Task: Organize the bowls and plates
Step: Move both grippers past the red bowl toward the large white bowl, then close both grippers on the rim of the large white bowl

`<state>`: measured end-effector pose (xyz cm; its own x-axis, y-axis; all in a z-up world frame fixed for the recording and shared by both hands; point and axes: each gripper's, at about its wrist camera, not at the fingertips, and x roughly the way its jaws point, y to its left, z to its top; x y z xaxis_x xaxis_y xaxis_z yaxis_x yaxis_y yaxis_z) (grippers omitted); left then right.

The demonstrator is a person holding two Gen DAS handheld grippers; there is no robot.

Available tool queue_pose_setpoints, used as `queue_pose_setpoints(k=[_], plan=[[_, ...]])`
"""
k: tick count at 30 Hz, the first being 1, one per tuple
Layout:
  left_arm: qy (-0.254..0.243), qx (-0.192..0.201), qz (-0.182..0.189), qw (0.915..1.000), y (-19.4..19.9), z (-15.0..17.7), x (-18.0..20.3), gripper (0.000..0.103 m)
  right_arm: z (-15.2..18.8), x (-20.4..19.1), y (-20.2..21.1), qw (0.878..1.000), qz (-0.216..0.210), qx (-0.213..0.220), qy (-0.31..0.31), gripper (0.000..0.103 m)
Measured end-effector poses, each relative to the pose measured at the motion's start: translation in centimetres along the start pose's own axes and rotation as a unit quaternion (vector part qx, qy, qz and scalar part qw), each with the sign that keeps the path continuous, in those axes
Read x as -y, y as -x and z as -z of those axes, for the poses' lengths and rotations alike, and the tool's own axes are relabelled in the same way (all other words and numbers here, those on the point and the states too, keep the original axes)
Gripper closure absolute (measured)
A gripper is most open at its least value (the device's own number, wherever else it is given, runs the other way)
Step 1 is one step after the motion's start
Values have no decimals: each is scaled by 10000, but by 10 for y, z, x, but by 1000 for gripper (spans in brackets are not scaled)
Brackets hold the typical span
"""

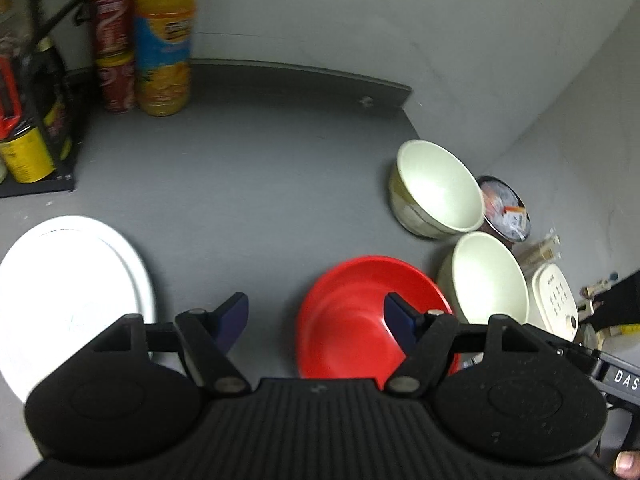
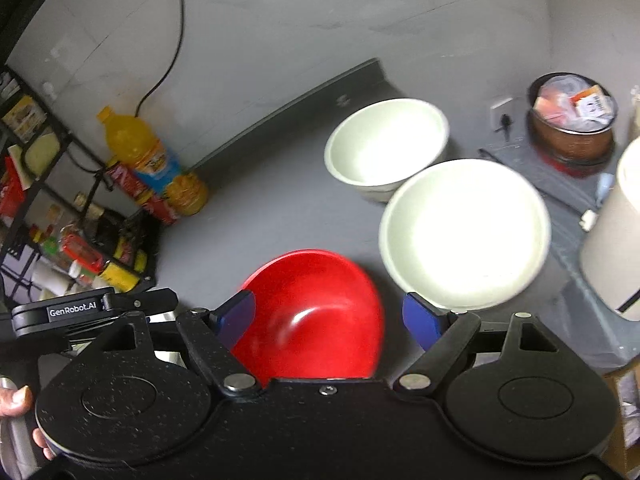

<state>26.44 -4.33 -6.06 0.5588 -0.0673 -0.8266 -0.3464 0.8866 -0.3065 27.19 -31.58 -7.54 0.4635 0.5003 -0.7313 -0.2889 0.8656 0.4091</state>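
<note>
Red bowl [image 2: 312, 316] sits low on the grey worktop [image 1: 260, 184], just beside the two white bowls [image 2: 464, 232]; right tool [image 2: 332, 316] gapes wide over it, left tool [image 1: 316, 320] likewise spread, both empty; a careless closing could skid the bowl into its neighbours.

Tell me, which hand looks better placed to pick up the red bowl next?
Probably the right. The right tool is open with the red bowl centred between its fingers. The left tool, also open, sits off to the bowl's side, with only one finger over the bowl.
</note>
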Motion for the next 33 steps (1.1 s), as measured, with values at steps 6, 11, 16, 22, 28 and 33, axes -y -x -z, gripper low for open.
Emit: queue_pose_setpoints(k=[6,11,16,22,28,33], plan=[[-225,-32,-3,9997,-12,6,30,30,3,31,9,9996,156,106,-191,22],[-383,-17,51,9993,-23,8,53,30,3,51,13,9989,271,214,-306,22],[-524,21,165,9985,-35,4,74,30,1,73,12,9975,454,289,-449,22],[-656,-27,340,9973,-56,-4,99,31,-5,97,5,9953,633,328,-651,23],[-692,-176,502,9962,-81,-9,114,31,-9,116,-6,9933,781,314,-785,24],[-750,-226,533,9955,-101,-15,120,34,-11,134,-20,9912,825,182,-1016,32]])
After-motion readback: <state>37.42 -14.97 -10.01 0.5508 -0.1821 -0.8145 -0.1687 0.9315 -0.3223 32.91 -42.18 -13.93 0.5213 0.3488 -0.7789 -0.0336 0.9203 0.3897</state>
